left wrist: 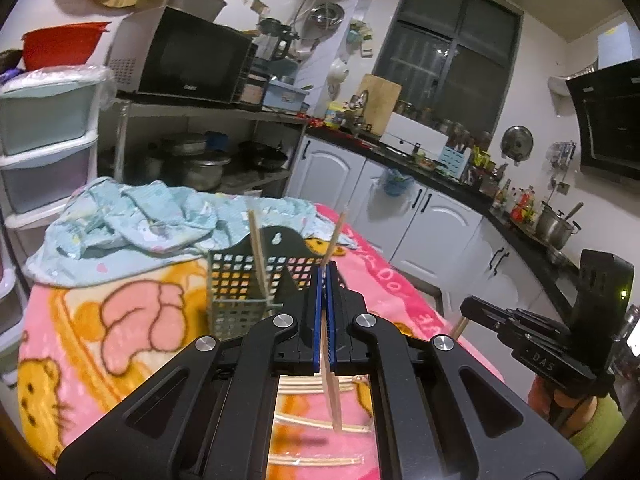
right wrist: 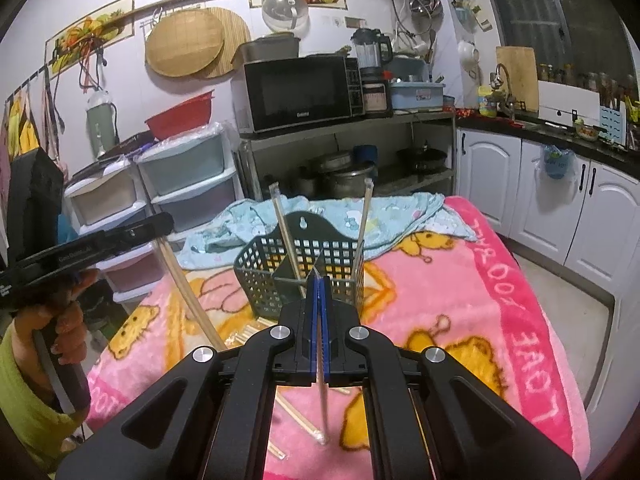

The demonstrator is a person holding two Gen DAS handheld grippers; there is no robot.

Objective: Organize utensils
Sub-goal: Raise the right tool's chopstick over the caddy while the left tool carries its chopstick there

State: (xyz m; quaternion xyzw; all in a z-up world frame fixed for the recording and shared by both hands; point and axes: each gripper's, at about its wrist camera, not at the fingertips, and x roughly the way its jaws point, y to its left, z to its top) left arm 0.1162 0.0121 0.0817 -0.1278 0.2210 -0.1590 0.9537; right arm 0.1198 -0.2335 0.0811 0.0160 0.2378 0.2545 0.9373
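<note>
A dark green mesh utensil basket (left wrist: 240, 292) stands on the pink cartoon blanket (left wrist: 120, 340), with a wrapped chopstick pair (left wrist: 259, 256) upright in it. My left gripper (left wrist: 325, 270) is shut on a wrapped pair of chopsticks (left wrist: 334, 240), just right of the basket. In the right wrist view the basket (right wrist: 296, 272) holds two upright pairs (right wrist: 286, 232) (right wrist: 362, 232). My right gripper (right wrist: 318, 280) is shut on a wrapped chopstick pair (right wrist: 323, 408), just in front of the basket. Several wrapped pairs (left wrist: 320, 428) lie on the blanket below the grippers.
A crumpled light blue cloth (left wrist: 152, 220) lies behind the basket. Plastic drawers (right wrist: 188, 184), a metal shelf with a microwave (right wrist: 300, 92) and pots stand behind the table. White cabinets (right wrist: 560, 208) and a black counter run along the right. The left gripper (right wrist: 80, 248) shows in the right wrist view.
</note>
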